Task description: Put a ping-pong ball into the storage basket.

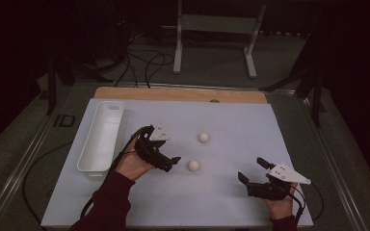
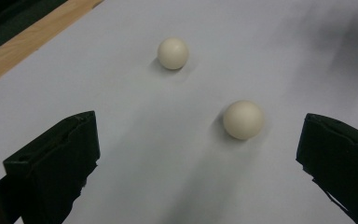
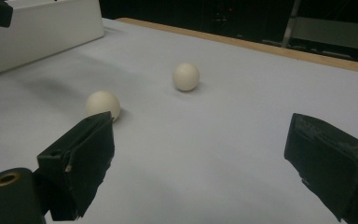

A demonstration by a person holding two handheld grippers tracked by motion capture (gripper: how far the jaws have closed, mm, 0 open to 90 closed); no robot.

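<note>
Right now your broad pale-grey worktop (image 1: 231,202) carries a long white plastic bin (image 1: 102,137) along its left side and two small cream-coloured balls near the middle, the nearer ball (image 1: 193,165) just beside your left gripper (image 1: 166,151) and the farther ball (image 1: 203,137) a little beyond it. Both the left gripper and the right gripper (image 1: 253,171) have their fingers spread wide and hold nothing. Close off-centre and I'd expect the round ball to squirt sideways and roll away.
</note>
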